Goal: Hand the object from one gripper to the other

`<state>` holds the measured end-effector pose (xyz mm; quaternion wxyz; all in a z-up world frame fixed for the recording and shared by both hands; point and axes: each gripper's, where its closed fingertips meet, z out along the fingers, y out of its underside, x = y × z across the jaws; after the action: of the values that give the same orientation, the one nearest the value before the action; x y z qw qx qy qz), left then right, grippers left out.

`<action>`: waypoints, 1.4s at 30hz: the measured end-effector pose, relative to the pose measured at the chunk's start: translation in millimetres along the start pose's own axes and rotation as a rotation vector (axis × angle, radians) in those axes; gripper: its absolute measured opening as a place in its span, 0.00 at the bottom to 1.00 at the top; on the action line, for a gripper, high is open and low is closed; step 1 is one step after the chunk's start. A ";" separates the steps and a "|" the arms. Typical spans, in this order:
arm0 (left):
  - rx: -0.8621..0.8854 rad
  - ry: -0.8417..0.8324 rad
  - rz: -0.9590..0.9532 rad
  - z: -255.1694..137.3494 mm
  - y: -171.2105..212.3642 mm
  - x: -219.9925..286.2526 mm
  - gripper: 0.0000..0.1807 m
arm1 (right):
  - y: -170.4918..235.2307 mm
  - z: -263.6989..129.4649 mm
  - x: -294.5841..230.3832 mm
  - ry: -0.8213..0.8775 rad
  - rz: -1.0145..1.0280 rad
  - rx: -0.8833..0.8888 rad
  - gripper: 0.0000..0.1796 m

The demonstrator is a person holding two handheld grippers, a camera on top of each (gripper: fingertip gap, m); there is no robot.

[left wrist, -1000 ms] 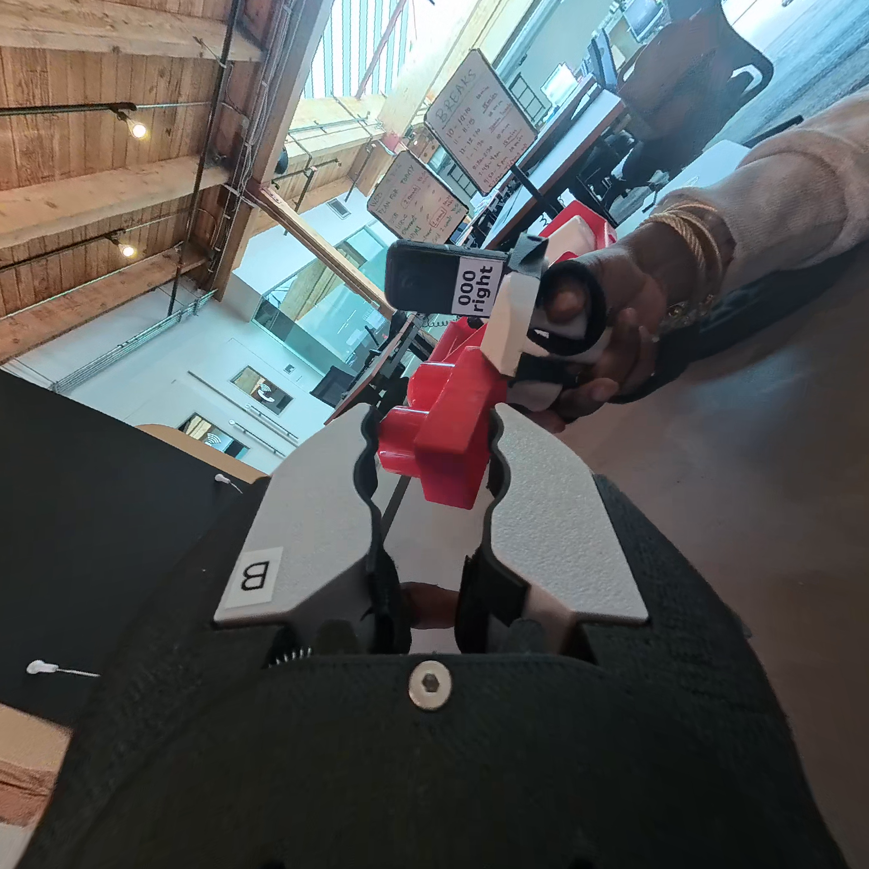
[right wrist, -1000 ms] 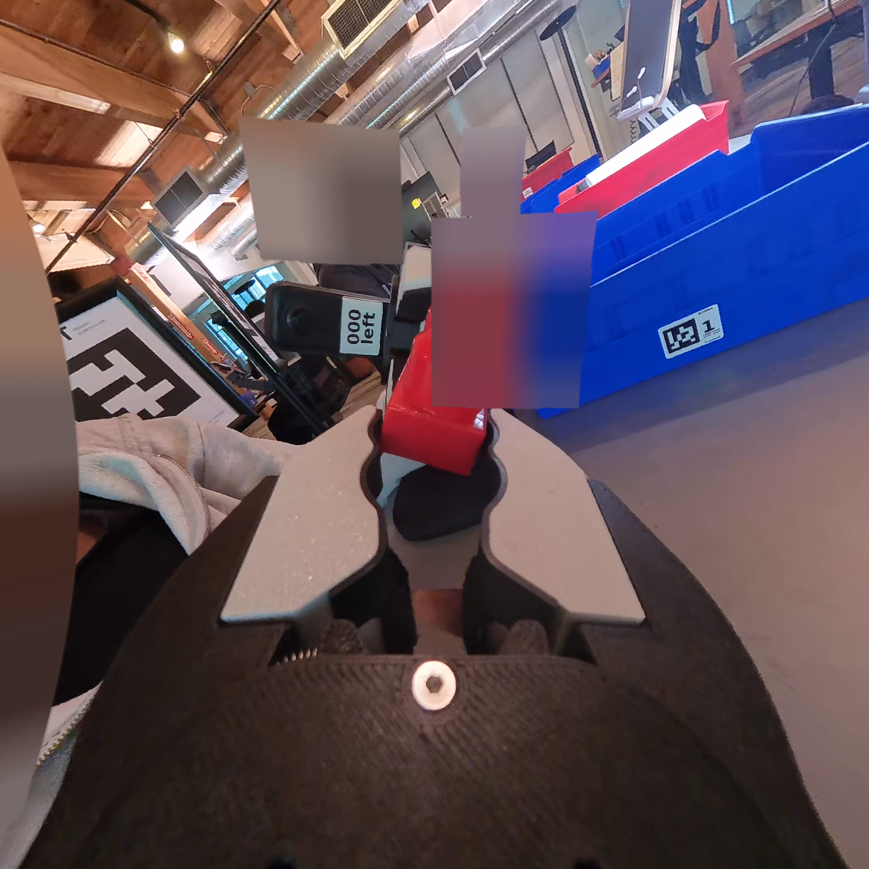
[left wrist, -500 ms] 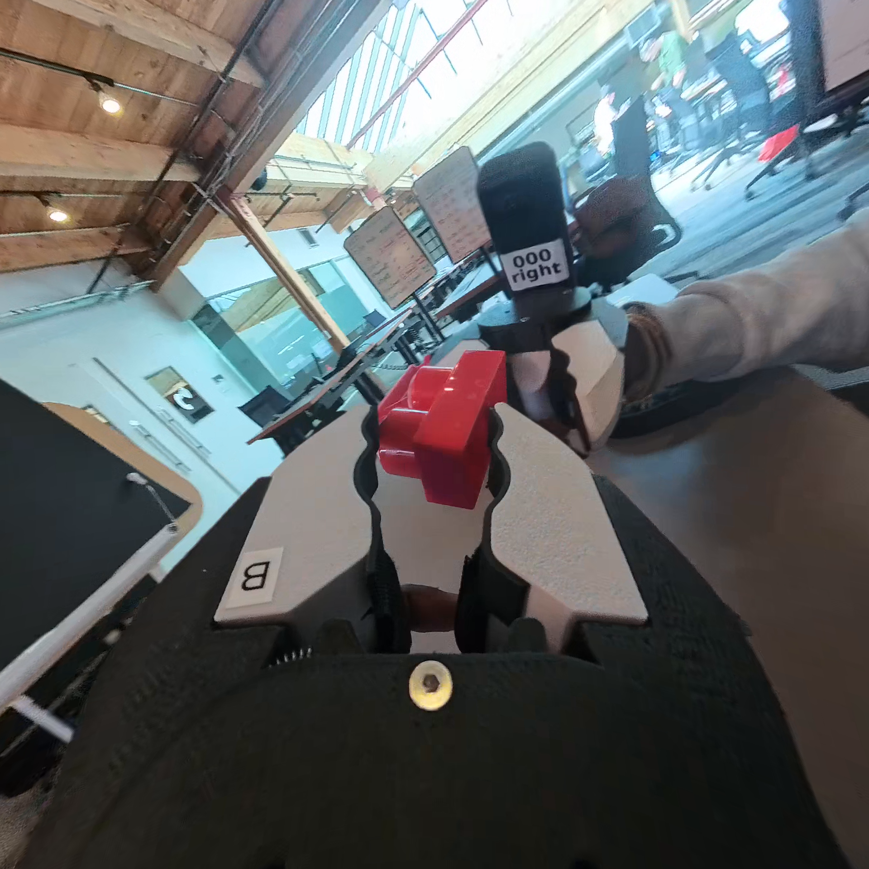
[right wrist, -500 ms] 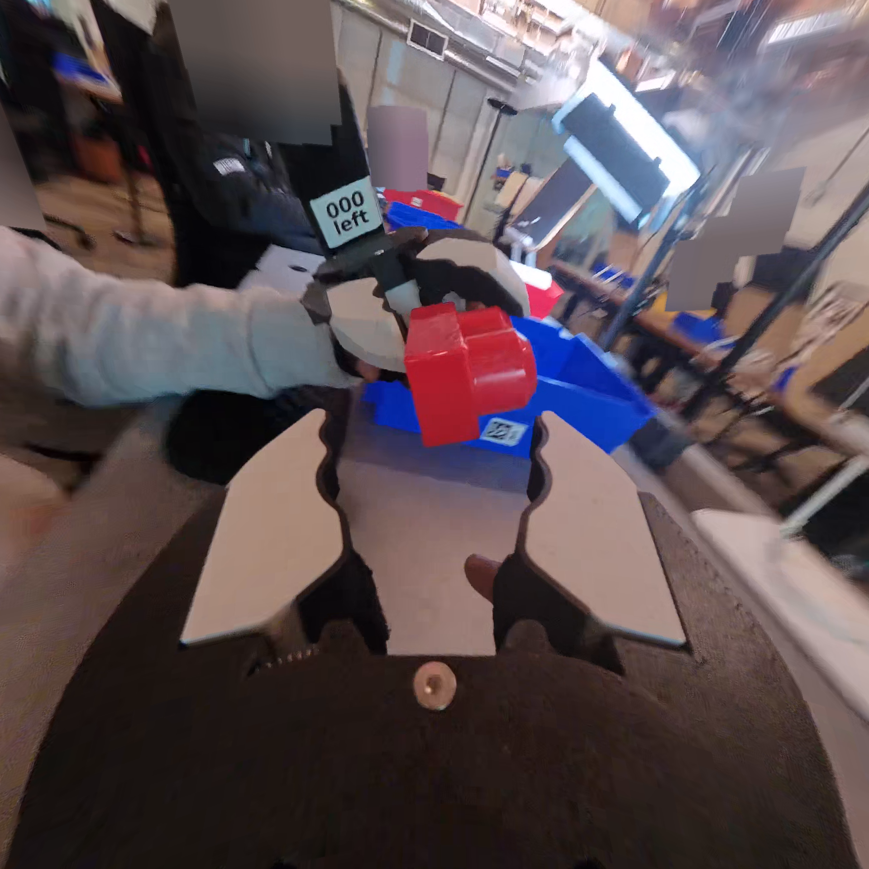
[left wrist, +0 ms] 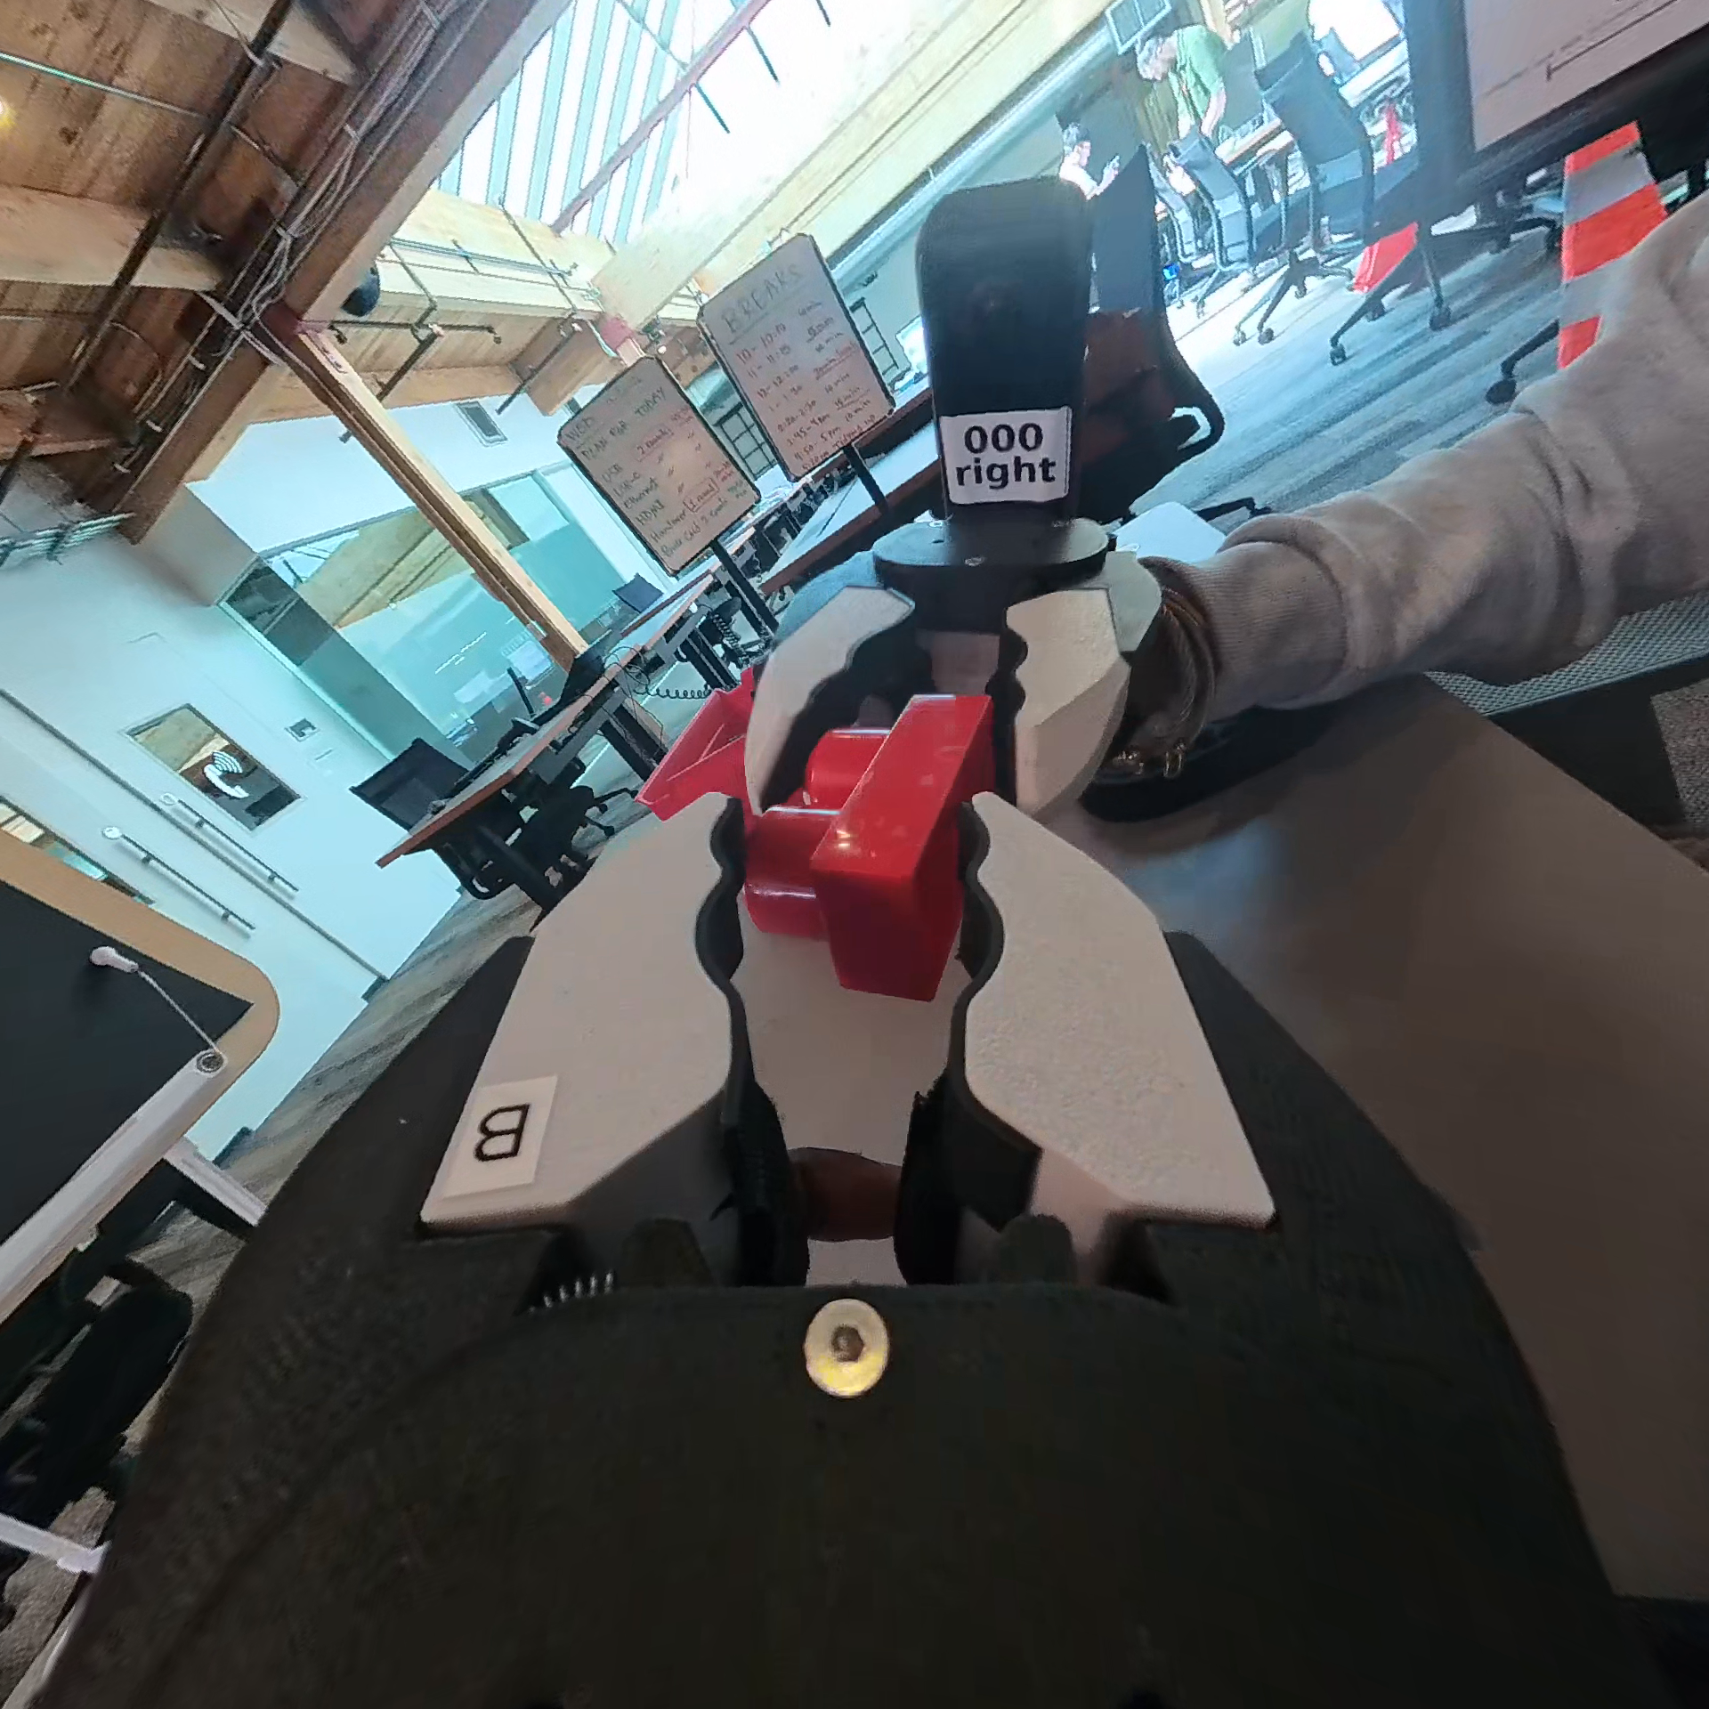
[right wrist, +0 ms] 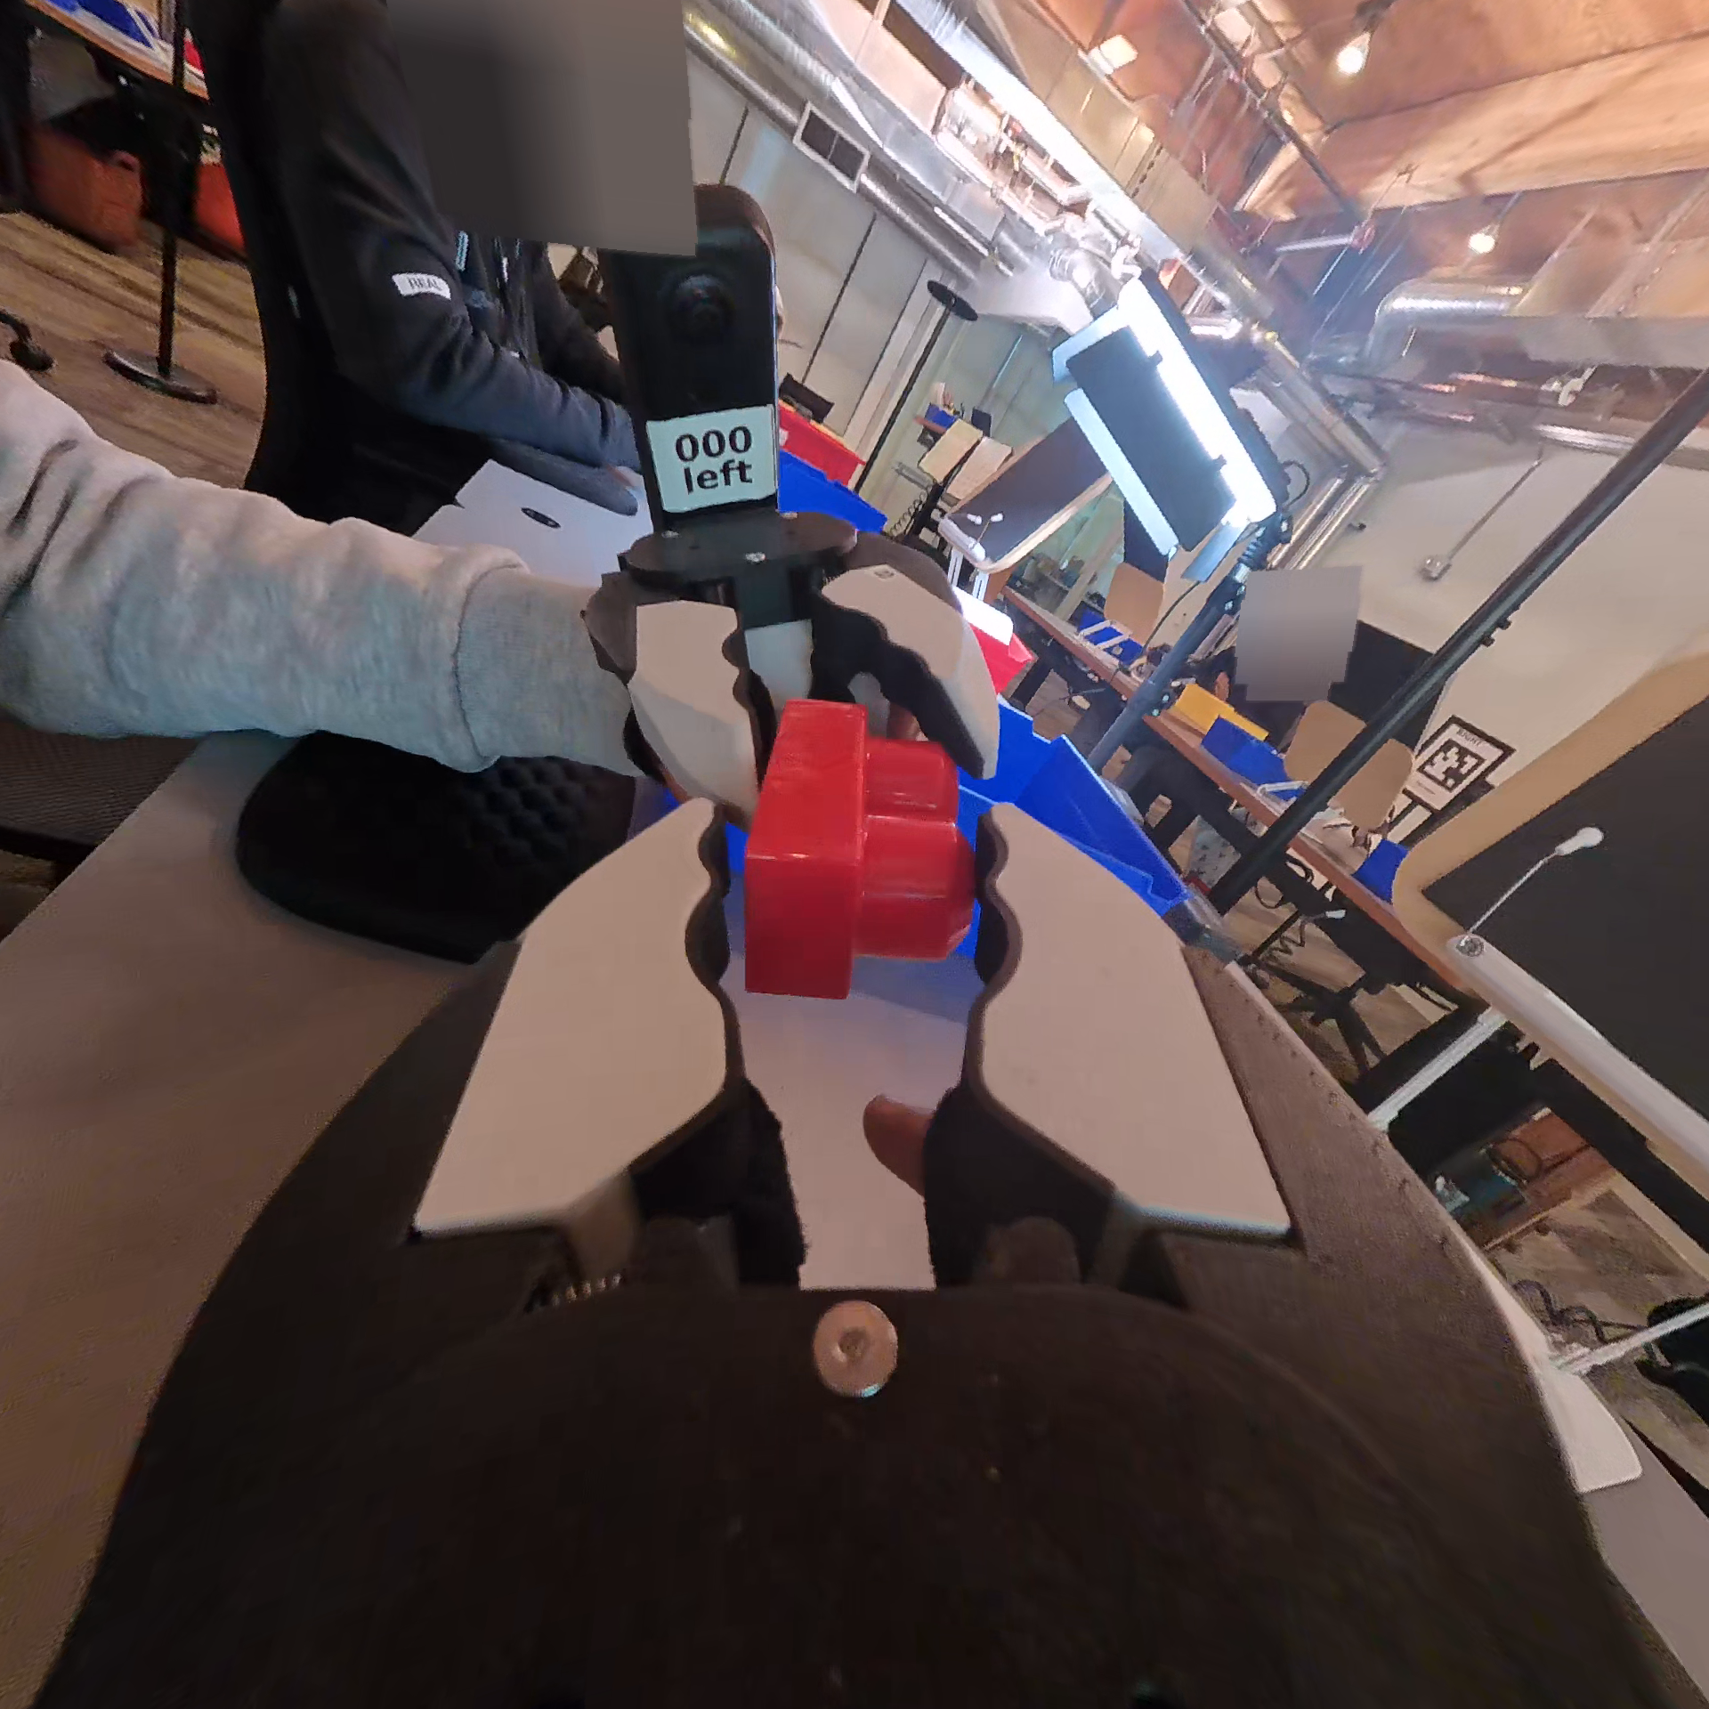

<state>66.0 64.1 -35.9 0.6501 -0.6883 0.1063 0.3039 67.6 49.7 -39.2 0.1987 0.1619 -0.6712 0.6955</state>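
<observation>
A red toy brick with round studs (left wrist: pixel 879 888) is clamped between the fingers of my left gripper (left wrist: pixel 846 832), held above the grey table. My right gripper (left wrist: pixel 902 740) faces it head-on, its jaws straddling the brick's far end. In the right wrist view the brick (right wrist: pixel 832 888) sits between the fingers of my right gripper (right wrist: pixel 846 832). The studs touch the right finger and a thin gap shows at the left finger. My left gripper (right wrist: pixel 832 758) grips the brick's far end there.
The grey table (left wrist: pixel 1387 925) lies below both grippers. A black pad (right wrist: pixel 388 851) lies under the left sleeve. Blue bins (right wrist: pixel 1063 814) and a red bin (left wrist: pixel 694 758) stand behind. A person in a dark jacket (right wrist: pixel 388 305) sits beyond the table. Only a small space, under 4 cm, lies between the two pairs of fingers.
My right gripper turned to face the left one, moved in around the brick, and its jaws narrowed from wide open. The left gripper kept its hold on the brick.
</observation>
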 end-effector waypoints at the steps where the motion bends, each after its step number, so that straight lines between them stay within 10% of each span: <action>1: -0.005 0.003 0.002 -0.3 0.6 0.2 0.24 | 1.4 0.2 0.0 -0.002 0.004 -0.012 0.28; 18: 0.070 -0.171 -0.063 -1.2 -2.1 -25.8 0.39 | -4.4 -4.7 11.9 0.085 -0.040 -0.020 0.26; 30: 0.191 0.017 -0.249 -11.5 -17.4 -11.7 0.44 | -0.8 -7.3 12.4 0.051 0.009 -0.032 0.25; 42: 0.127 -0.554 -0.194 -28.0 8.4 -85.7 0.44 | 7.1 -7.1 25.0 0.160 -0.063 -0.099 0.25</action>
<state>1.3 14.9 4.0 0.7221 -0.5441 -0.1226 0.4092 42.7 58.2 -33.4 0.2809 0.1168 -0.6813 0.6658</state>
